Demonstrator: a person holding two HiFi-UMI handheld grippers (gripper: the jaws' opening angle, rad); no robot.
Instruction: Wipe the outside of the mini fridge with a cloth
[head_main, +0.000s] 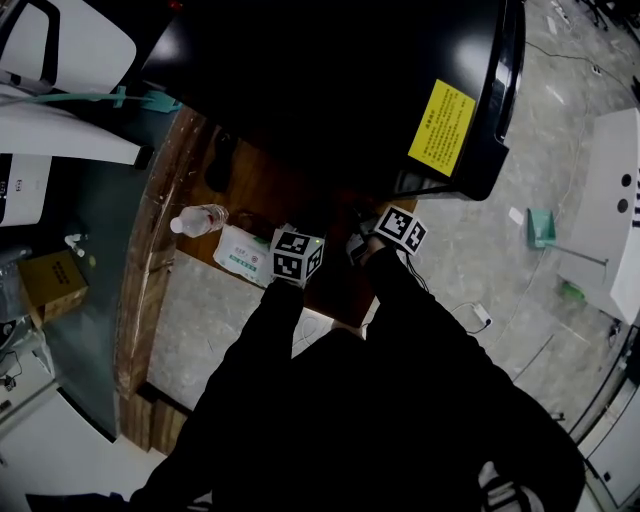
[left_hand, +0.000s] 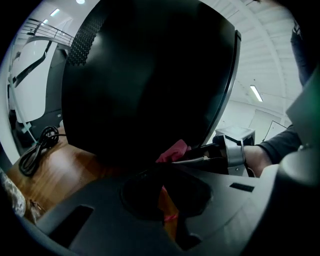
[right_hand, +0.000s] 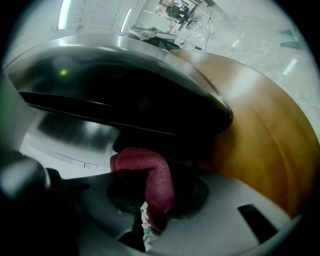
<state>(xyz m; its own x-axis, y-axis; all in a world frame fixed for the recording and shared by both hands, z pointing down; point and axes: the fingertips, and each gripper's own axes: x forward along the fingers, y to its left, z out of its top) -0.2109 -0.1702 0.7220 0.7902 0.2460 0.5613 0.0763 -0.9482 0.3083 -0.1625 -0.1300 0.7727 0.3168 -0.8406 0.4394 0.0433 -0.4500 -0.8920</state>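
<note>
The black mini fridge (head_main: 330, 90) stands on a wooden table (head_main: 260, 190). Both grippers reach toward its lower front edge. My right gripper (head_main: 400, 228) is shut on a dark red cloth (right_hand: 155, 177), and the cloth sits against the fridge's underside rim (right_hand: 125, 95). In the left gripper view the same cloth (left_hand: 173, 151) shows at the fridge's (left_hand: 145, 80) bottom corner, in the right gripper's fingers (left_hand: 210, 152). My left gripper (head_main: 296, 252) hovers beside it over the table (left_hand: 60, 170). Its jaws are lost in shadow.
A water bottle (head_main: 200, 219) and a tissue pack (head_main: 240, 255) lie on the table to the left of the grippers. A black cable (left_hand: 37, 150) is coiled by the fridge's side. A yellow label (head_main: 440, 127) marks the fridge. The floor holds a cardboard box (head_main: 52, 280) and a green dustpan (head_main: 541, 227).
</note>
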